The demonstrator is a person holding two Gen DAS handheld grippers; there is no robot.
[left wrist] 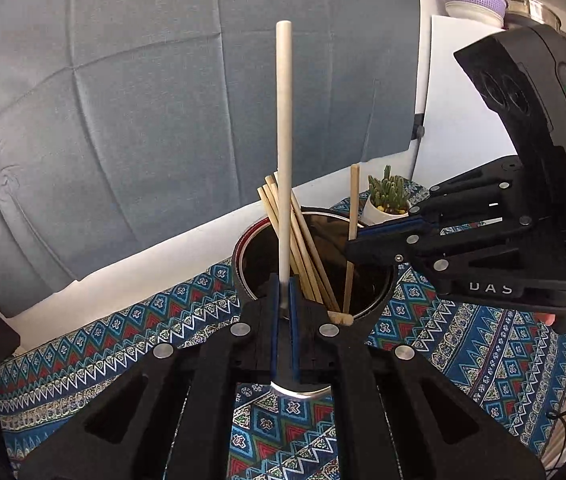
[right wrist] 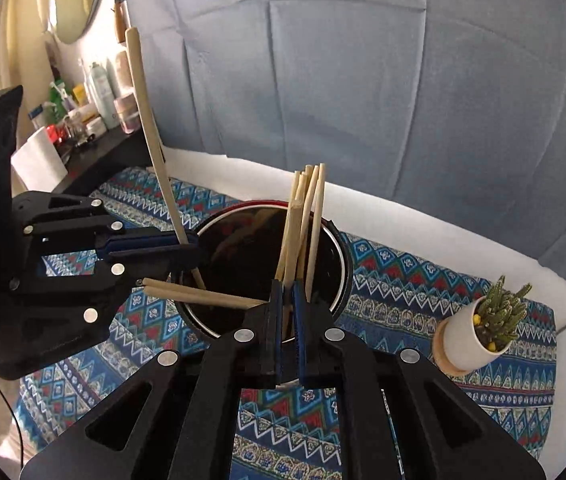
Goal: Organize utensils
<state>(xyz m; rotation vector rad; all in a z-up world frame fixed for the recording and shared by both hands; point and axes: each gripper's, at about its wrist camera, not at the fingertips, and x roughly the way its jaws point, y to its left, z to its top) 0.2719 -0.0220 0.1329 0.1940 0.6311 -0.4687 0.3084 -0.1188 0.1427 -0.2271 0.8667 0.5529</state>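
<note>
Your left tongs (left wrist: 285, 300) clench a long-handled spoon (left wrist: 284, 152) upright at the holder's (left wrist: 251, 248) 6 o'clock rim; right tongs (right wrist: 287, 300) grip one chopstick (right wrist: 289, 240). Most chopsticks (left wrist: 303, 248) are in; two (right wrist: 199, 295) lie across the rim.

Chopsticks (right wrist: 303, 216) in the holder (right wrist: 339, 240) on the cloth (right wrist: 403, 280), cactus pot (right wrist: 479, 332) beside.

the left gripper (left wrist: 285, 300) is clamped on a metal spoon (left wrist: 284, 152), its pale handle standing upright just in front of the holder cup (left wrist: 379, 292). a bundle of wooden chopsticks (left wrist: 295, 240) leans inside the cup. above the cup's right rim the right gripper (left wrist: 353, 240) pinches a single chopstick (left wrist: 351, 236). behind the cup sits a small potted cactus (left wrist: 387, 196), all on a patterned tablecloth (left wrist: 123, 340).
</note>
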